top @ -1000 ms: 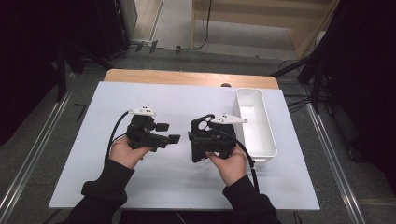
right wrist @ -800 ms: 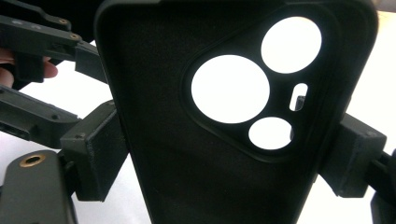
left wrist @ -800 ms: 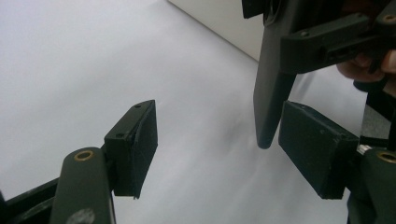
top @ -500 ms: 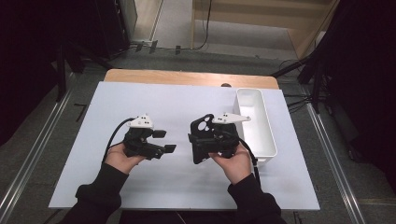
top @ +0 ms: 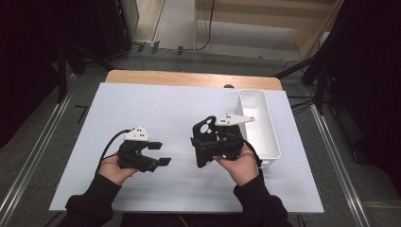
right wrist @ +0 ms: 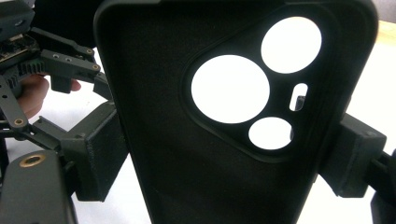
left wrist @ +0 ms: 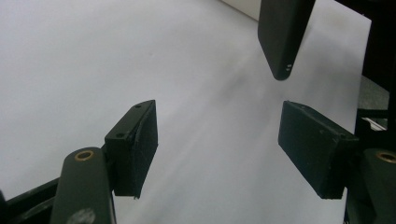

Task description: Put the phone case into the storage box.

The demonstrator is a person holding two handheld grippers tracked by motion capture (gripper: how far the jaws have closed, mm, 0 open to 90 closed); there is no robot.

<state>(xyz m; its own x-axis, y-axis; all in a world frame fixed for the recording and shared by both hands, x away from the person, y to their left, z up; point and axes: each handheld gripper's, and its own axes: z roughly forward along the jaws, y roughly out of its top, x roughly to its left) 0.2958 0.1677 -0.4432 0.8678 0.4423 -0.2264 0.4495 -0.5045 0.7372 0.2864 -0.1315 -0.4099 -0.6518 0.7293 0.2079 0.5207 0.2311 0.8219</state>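
- Right gripper (top: 204, 142), in the right hand (top: 241, 163) right of the table's middle: clamped on a black phone case (top: 206, 140), one pad on each long edge.
- Same grip from the right gripper view: right gripper (right wrist: 224, 154) with pads pressed against both sides of the phone case (right wrist: 196, 177), inner face toward the camera, camera cut-outs at upper right with white table showing through.
- Phone case held up on edge above the table, cut-out end toward the far side.
- Left gripper (top: 158, 153), in the left hand (top: 113, 168) at near left: jaws parted, pointing right toward the case, nothing between them.
- From the left gripper view: left gripper (left wrist: 217, 149) with bare white table between the pads; one corner of the phone case (left wrist: 282, 37) hanging in from the top, apart from both pads.
- Black cable looping from the left gripper's rear toward the left.
- White table top (top: 156, 109) under both hands.
- White rectangular bin (top: 265, 137) at the right edge, just right of the right hand, long side running near to far.
- Strip of bare wood (top: 189, 79) along the far edge of the table.
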